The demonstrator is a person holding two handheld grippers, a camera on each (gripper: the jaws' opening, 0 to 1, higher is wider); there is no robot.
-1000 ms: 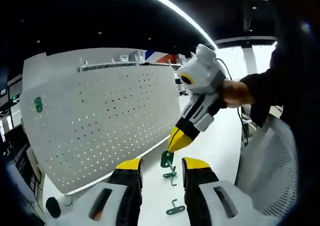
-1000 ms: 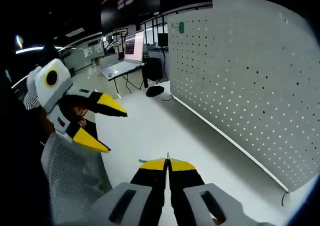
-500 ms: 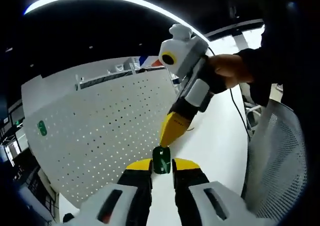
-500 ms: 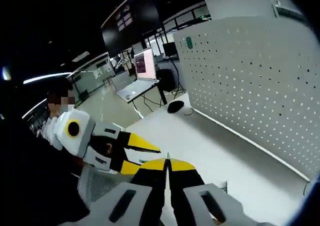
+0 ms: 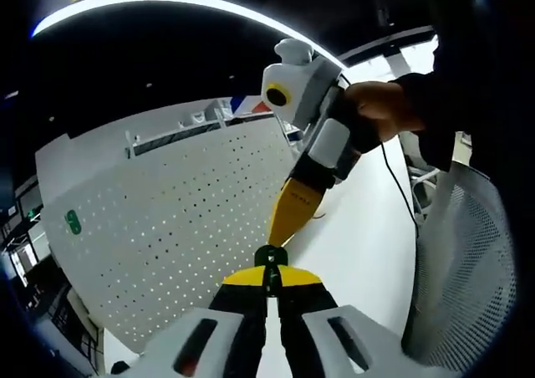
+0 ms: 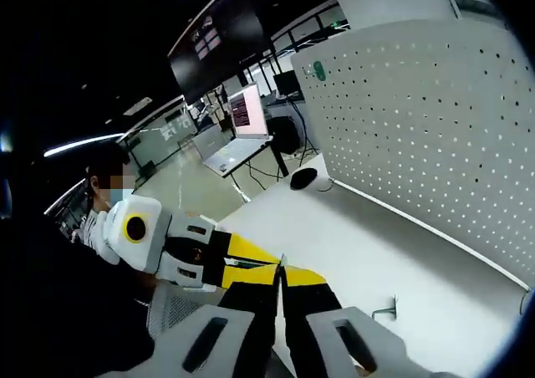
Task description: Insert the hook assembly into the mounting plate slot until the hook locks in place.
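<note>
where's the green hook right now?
In the left gripper view, the green hook sits low centre, pinched between the tips of both grippers: the left gripper below it, the right gripper above, pegboard behind.

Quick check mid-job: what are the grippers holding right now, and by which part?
The green hook is pinched between both grippers: the left gripper grips its lower end, the right gripper its upper end. Exact contact points are hidden by the jaws.

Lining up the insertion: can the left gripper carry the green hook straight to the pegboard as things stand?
Probably not straight away. The left gripper is shut on the green hook, but the right gripper pinches the same hook from above, between it and the pegboard. That one likely has to let go first.
</note>
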